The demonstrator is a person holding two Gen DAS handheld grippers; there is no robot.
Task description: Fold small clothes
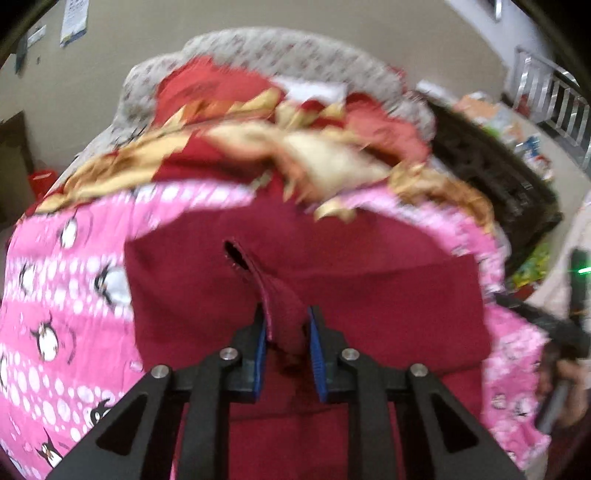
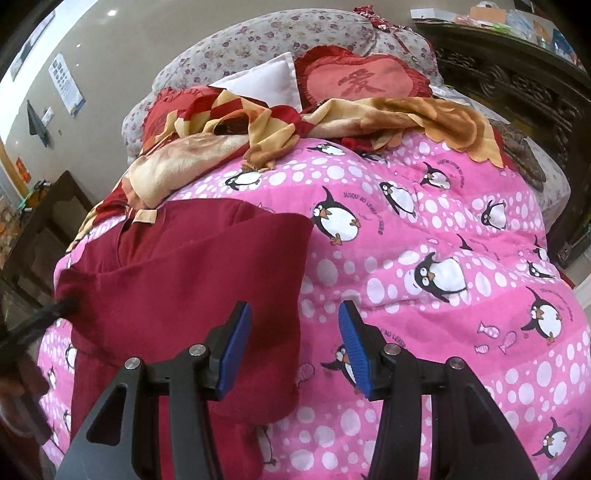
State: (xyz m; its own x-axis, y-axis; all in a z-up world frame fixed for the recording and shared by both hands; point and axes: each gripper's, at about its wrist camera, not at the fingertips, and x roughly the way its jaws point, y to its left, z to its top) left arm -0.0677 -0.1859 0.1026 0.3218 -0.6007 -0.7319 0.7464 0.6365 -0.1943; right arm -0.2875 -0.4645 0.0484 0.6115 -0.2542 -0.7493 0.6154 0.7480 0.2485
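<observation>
A dark red garment lies spread on a pink penguin quilt. My left gripper is shut on a raised fold of it, and the cloth rises in a ridge between the blue pads. In the right wrist view the same garment covers the left part of the quilt, with its left corner pulled up by the blurred black left gripper. My right gripper hangs open just above the garment's right edge, with nothing between its pads.
A crumpled red and yellow blanket lies at the far end of the quilt, with a red heart cushion and a floral headboard behind it. Dark carved furniture stands on the right.
</observation>
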